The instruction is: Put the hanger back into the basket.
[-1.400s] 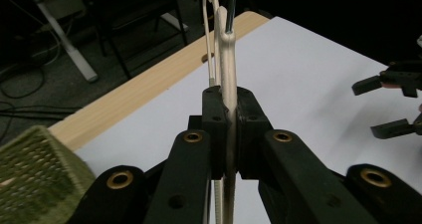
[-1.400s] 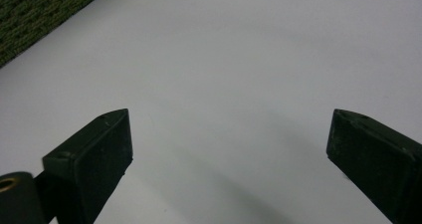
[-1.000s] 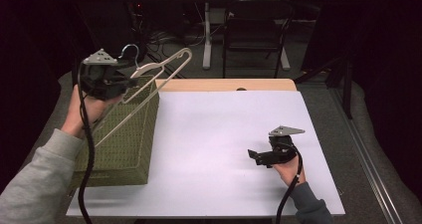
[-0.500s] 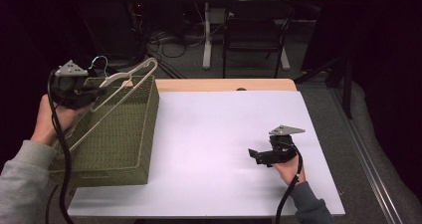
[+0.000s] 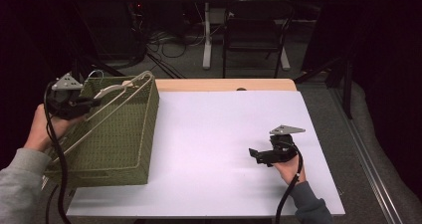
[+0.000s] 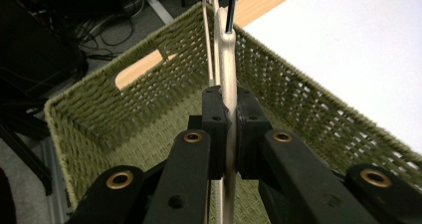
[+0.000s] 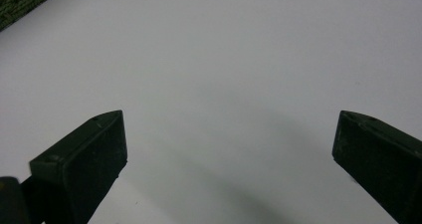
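We hold a hanger [image 6: 228,59] over the basket [image 5: 119,134].
Our left gripper [image 6: 230,109] clamps it at far left; our right gripper [image 7: 229,149] rests jaws apart, near right.

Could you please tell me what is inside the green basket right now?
A pale hanger leans in the basket, its top above the rim, clamped by the left gripper. The woven floor around it looks bare; the near corners are covered by the fingers.

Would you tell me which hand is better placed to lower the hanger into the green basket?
Left: its gripper is shut on the hanger above the basket; the right gripper rests open, apart.
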Motion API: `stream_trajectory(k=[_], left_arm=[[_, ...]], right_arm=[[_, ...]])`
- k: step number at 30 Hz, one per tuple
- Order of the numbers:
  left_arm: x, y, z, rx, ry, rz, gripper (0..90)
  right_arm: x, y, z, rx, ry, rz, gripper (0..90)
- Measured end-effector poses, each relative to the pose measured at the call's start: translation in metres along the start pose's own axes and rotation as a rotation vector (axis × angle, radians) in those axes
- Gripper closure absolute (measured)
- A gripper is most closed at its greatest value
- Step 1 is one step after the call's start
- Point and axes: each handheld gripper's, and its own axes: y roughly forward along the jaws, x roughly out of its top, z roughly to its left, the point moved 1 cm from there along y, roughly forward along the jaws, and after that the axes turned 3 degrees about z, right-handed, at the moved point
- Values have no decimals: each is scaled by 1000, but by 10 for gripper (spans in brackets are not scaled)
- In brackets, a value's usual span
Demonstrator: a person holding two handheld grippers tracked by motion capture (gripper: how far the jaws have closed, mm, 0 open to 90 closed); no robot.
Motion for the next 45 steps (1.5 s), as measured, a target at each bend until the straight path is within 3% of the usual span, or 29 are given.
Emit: stream_trajectory(k=[2, 8, 14, 20, 26, 30, 35, 38, 40, 43, 45], left_arm=[[-5, 4, 2, -5, 13, 12, 859], [-17, 12, 7, -36, -21, -2, 859], [-26, 21, 8, -44, -28, 21, 859], [-45, 41, 13, -60, -87, 40, 858], [-49, 54, 13, -89, -129, 27, 858], [-50, 63, 13, -90, -127, 56, 857], [-51, 63, 13, -76, -113, 56, 856], [-54, 65, 12, -78, -91, 96, 852], [-59, 67, 15, -78, -116, 124, 846], [-62, 67, 15, -86, -134, 126, 808], [-62, 66, 15, -89, -135, 129, 726]], right_arm=[[0, 0, 0, -1, -6, -3, 4], [0, 0, -1, 0, 3, 3, 4], [0, 1, 0, -1, 1, 2, 7], [0, 2, -1, -3, -1, 6, 8], [0, 2, -1, -3, -1, 6, 10], [0, 2, 0, -1, -2, 5, 11], [0, 1, -1, -4, 4, 3, 14], [0, 1, -1, -2, 4, 4, 14], [1, 0, -1, 1, -1, 6, 14], [1, 0, -1, 1, 1, 6, 15], [1, 1, -1, -1, 1, 4, 14]])
